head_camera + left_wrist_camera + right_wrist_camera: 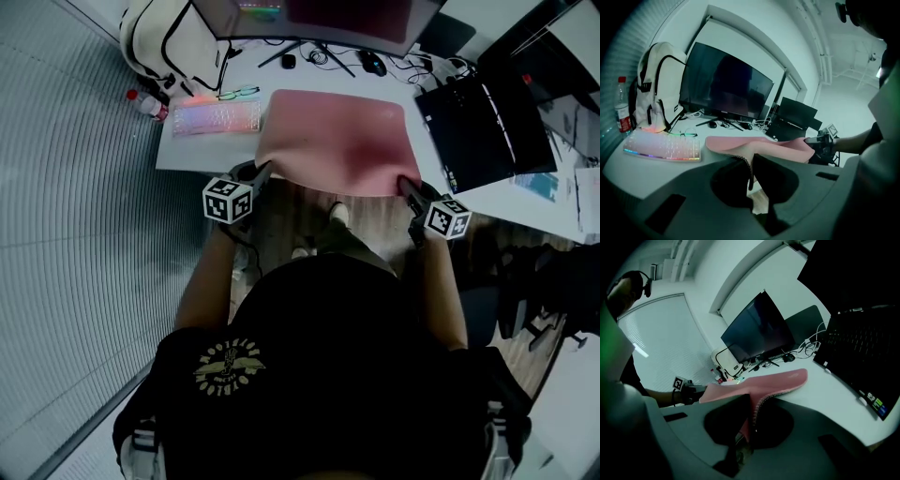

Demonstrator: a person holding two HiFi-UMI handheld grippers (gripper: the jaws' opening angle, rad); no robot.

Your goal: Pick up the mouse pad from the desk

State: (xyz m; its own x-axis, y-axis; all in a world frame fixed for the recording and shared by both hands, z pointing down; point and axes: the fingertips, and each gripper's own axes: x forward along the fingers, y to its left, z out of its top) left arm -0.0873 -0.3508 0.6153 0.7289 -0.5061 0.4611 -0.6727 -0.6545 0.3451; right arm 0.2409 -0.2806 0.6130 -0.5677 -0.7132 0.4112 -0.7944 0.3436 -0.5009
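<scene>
The left gripper (pixel 263 170) and the right gripper (pixel 407 186) each pinch a near corner of the pink mouse pad (pixel 337 141), which runs sideways between them and away ahead. Its near edge is held clear of the desk (pixel 192 153), and its far edge seemingly rests there.

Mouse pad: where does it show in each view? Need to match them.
Head view: mouse pad upper centre, right of the keyboard.
Left gripper view: centre, stretching right.
Right gripper view: centre, stretching left.
Shared landmark: the monitor behind it.
</scene>
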